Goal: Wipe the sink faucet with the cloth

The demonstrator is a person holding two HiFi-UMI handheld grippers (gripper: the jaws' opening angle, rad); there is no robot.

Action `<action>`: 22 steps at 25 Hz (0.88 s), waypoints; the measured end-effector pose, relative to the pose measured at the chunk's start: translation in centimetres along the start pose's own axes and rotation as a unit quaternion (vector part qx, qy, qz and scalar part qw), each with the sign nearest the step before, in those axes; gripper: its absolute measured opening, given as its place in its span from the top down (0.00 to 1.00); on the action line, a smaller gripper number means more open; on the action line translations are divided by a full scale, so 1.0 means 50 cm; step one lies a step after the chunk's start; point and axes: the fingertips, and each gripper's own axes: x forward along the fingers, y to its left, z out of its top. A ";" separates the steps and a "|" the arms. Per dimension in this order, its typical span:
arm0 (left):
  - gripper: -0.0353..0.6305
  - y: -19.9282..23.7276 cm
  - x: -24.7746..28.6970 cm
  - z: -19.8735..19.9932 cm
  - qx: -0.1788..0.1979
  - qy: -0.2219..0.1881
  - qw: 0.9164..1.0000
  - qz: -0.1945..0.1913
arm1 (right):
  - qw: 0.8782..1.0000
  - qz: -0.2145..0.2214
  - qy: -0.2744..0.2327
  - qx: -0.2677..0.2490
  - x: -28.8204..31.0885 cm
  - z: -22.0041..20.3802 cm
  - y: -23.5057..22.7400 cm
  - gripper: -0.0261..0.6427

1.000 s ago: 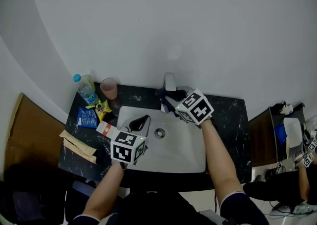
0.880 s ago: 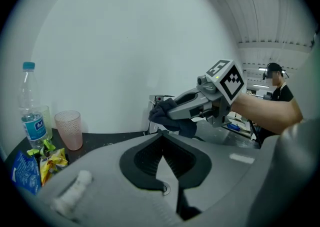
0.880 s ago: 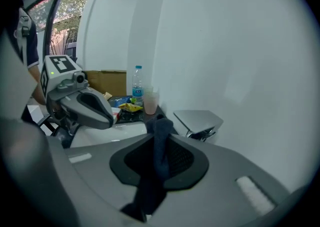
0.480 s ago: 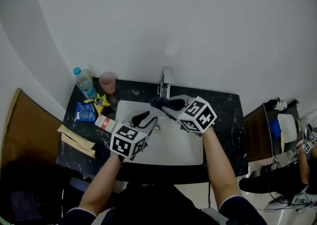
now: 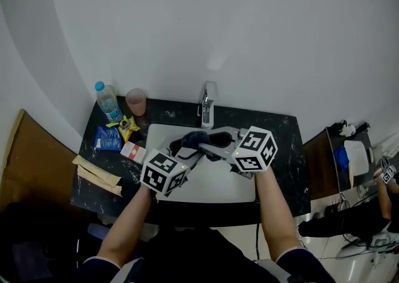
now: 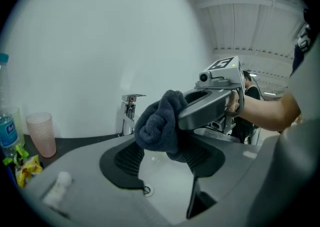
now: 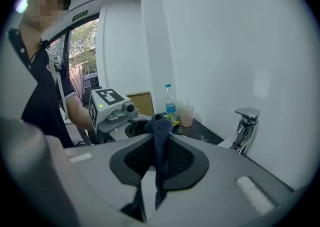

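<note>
Cloth [image 6: 157,126] transfer step. Your right gripper [image 7: 160,163] clamped on cloth. Left gripper [image 6: 165,158] jaws opening, cloth between, unpressed. Next: withdraw left, carry cloth to faucet [image 6: 129,113].

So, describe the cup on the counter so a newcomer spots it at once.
Find the white sink in the dark counter. At the counter's back left corner stands a blue-capped water bottle; the cup is just beside it, on the faucet side. It is the only pale pink tumbler there.
</note>
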 end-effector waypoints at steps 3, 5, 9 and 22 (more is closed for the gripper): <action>0.60 -0.010 -0.007 0.012 0.025 -0.009 1.000 -0.012 | 1.000 0.009 -0.009 0.004 0.003 0.009 0.012 0.88; 0.75 -0.004 -0.013 0.012 0.025 -0.010 1.000 -0.009 | 1.000 -0.006 -0.013 0.002 0.006 0.013 0.007 0.87; 0.83 0.051 -0.013 0.004 0.026 -0.004 0.999 0.034 | 0.998 -0.066 -0.007 0.001 0.016 0.010 -0.024 0.76; 0.83 0.312 0.093 0.026 -0.079 -0.012 0.980 0.181 | 0.956 -0.289 0.000 0.043 -0.024 -0.023 -0.167 0.95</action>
